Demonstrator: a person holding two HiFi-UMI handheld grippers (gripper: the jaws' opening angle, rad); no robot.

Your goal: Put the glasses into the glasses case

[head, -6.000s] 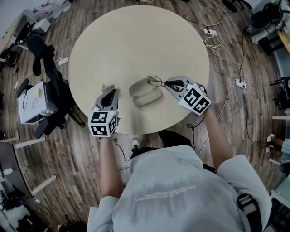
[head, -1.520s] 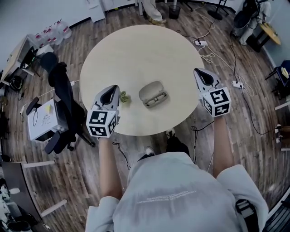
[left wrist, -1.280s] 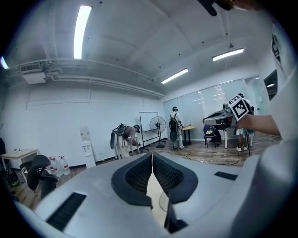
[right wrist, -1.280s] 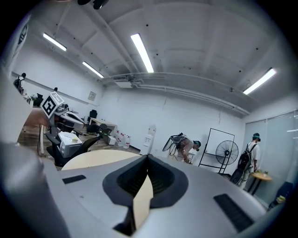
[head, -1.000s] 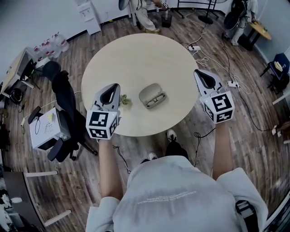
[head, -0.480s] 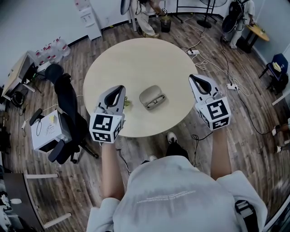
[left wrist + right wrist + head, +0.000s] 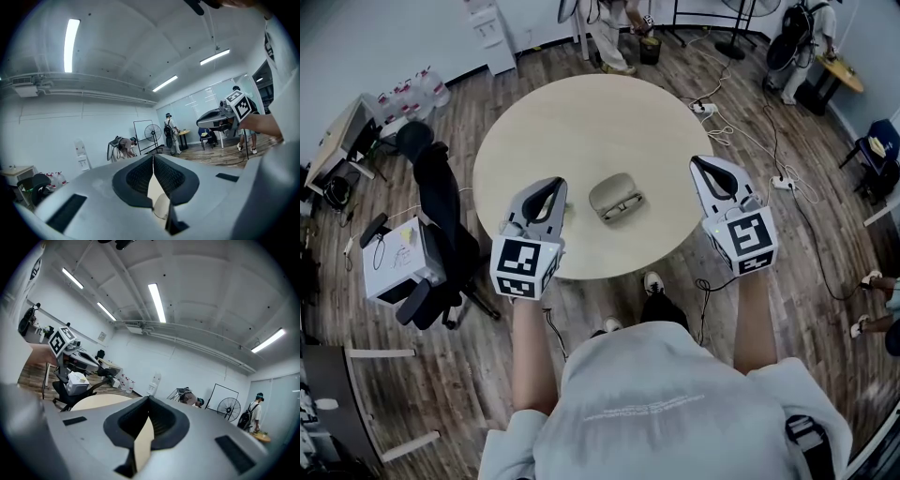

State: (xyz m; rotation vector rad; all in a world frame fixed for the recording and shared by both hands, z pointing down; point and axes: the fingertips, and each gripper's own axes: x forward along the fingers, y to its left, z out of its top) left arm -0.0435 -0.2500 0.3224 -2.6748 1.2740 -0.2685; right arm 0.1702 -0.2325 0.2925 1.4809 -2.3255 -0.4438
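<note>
At the table rim [image 7: 609, 267], left gripper [image 7: 555, 184], right gripper [image 7: 704, 165] upraised; jaws together.

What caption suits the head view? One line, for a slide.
Left gripper and right gripper, shut and empty, flank the open glasses case holding the glasses.

table [image 7: 581, 122]: 1 | glasses case [image 7: 605, 190]: 1 | glasses [image 7: 623, 202]: 1 | left hand-held gripper [image 7: 558, 182] + right hand-held gripper [image 7: 697, 162]: 2 | chair [image 7: 441, 202]: 1
</note>
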